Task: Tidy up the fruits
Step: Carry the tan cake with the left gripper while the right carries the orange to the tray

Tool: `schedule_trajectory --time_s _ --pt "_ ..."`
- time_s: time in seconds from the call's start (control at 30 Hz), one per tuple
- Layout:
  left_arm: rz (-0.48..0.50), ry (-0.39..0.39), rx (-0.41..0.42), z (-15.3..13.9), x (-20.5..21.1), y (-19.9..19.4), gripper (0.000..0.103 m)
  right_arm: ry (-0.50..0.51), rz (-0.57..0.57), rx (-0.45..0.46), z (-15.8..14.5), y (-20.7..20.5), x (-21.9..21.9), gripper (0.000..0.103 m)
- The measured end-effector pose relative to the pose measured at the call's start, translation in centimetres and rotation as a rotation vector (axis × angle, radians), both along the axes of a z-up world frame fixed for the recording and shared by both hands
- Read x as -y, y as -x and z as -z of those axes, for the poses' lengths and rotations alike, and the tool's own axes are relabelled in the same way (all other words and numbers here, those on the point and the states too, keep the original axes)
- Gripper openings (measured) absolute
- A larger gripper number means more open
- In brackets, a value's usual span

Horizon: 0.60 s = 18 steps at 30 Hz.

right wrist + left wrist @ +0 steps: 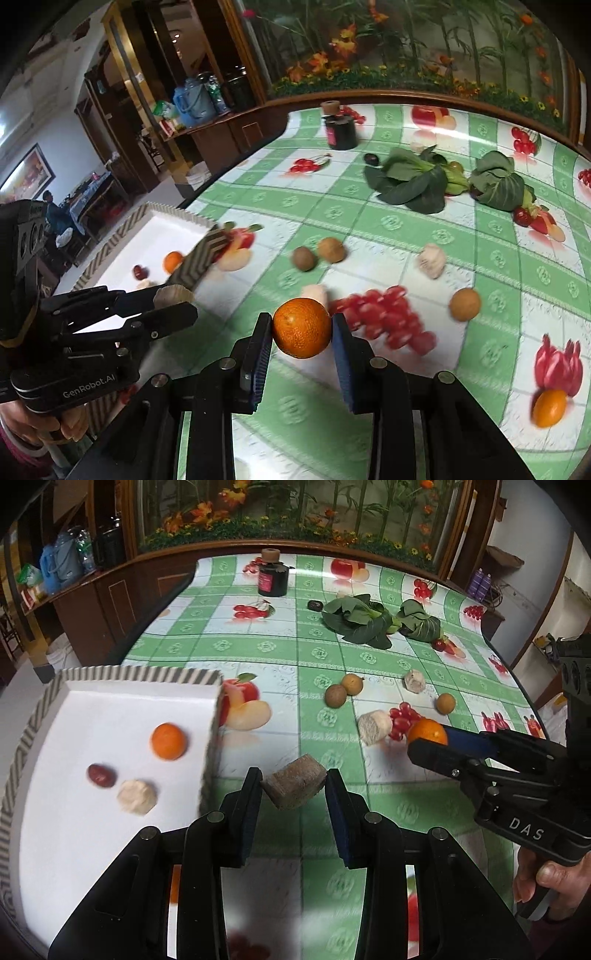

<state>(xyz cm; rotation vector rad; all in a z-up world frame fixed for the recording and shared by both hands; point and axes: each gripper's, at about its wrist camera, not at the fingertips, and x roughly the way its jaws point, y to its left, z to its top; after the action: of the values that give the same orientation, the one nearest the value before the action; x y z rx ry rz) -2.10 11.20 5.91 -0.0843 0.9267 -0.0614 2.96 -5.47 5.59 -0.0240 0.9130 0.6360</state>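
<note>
1. Holding a brown cork-like chunk: left gripper has both pads clamped on it, off the cloth, just right of the tray's near corner.
2. Tray at 9 o'clock in left wrist view, white inside w/ grey zigzag rim. Contents: small orange, dark red fruit, pale lump. All three apart from each other, slightly blurred.
3. Tablecloth, green check w/ printed fruit, covers the table.
4. Centre, approx 12 o'clock from left gripper: two brown round fruits touching each other. Pale cylinder piece at 1 o'clock, beside printed red berries.
5. Far end, 12 o'clock: dark jar w/ cork-colour cap, upright. Dark small fruit right of it, next to leafy greens; second leafy bunch further right.
6. Pale chunk and single brown fruit at 2 o'clock, apart.
7. Right gripper clamped on an orange, pads on both sides, fruit clear of the cloth. In left wrist view same orange sits at 3 o'clock at the tip of that gripper.
8. Person's hand on right gripper handle, lower right edge; other hand partly visible, lower left of right wrist view.
9. Bkgd: wood cabinet w/ flower mural; can't tell detail.
</note>
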Motion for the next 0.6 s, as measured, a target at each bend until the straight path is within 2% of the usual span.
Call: schedule_trajectory --time_s 0.6 --pt "-0.106 -0.02 0.048 -1.5 -5.0 5.4 0.034 -0.01 -0.106 0.027 -1.3 5.3 -5.6 0.031"
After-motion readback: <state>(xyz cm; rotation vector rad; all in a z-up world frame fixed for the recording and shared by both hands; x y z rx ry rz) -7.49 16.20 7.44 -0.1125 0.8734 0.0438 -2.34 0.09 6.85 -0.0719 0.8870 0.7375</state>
